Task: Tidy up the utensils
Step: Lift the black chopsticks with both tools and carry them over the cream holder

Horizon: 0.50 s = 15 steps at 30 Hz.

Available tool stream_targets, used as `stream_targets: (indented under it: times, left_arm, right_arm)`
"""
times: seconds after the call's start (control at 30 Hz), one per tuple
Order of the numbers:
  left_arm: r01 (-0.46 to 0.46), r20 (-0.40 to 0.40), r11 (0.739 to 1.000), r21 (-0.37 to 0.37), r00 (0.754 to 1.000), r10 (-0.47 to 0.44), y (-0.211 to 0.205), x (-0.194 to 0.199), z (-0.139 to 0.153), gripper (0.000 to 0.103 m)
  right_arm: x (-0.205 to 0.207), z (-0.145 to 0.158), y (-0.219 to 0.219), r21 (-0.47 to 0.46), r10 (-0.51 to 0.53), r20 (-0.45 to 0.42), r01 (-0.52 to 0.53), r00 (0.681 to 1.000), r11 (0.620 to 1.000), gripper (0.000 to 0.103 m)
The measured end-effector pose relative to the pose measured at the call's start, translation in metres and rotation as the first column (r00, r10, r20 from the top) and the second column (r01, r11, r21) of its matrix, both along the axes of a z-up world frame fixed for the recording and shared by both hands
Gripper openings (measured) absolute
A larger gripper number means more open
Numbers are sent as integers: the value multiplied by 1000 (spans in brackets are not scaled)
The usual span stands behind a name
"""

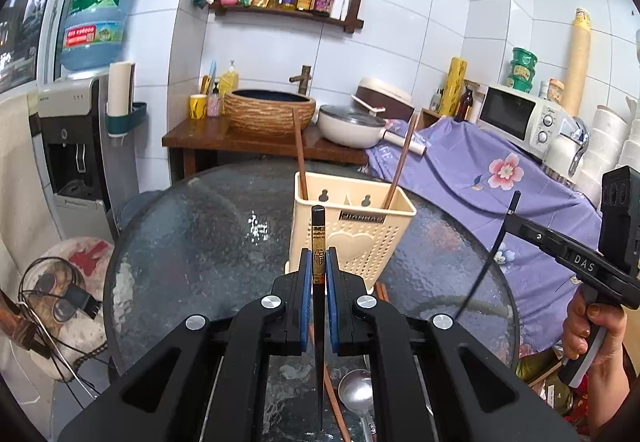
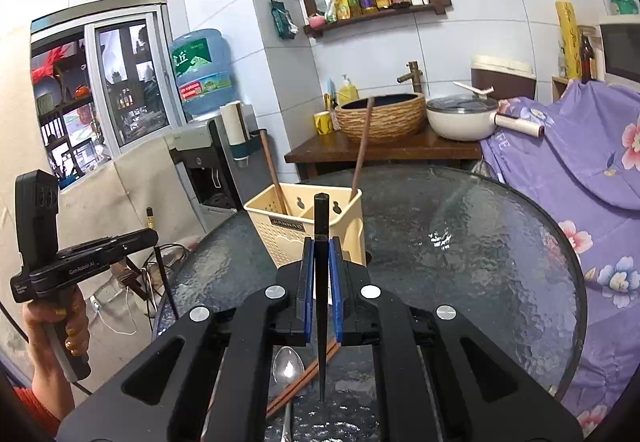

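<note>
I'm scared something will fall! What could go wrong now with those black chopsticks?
Each claw, left and right, pinches one thin black chopstick mid-length, so it might pivot or slip. The cream perforated plastic utensil holder looks light; a bump could tip it on the round glass table.

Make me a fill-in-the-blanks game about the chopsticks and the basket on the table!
1. Each gripper is shut on one black ____.
2. The cream basket already holds ____ brown chopsticks.
3. A metal ____ lies on the glass table near the loose brown chopsticks.
4. The left gripper and right gripper hold their sticks with the thick end pointing ____.

Missing words: chopstick; two; spoon; up
</note>
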<state>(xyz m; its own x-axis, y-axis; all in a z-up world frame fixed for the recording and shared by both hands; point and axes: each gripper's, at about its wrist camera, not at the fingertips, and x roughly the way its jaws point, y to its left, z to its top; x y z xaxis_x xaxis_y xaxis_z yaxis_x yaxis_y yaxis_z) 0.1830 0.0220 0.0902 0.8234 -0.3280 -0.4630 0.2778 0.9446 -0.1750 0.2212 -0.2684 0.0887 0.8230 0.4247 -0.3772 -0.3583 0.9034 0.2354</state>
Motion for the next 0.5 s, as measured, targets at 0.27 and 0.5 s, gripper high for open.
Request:
stream_targets:
  times: [0.27, 0.5]
  left_arm:
    - [11, 32, 1000, 10, 999, -11, -6, 6, 18, 7]
    - [61, 13, 998, -2, 998, -61, -14, 27, 44, 7]
  right_arm:
    - [6, 16, 9, -30, 13, 24, -13, 1000, 999, 8]
    - [25, 46, 16, -35, 42, 8, -42, 999, 999, 8]
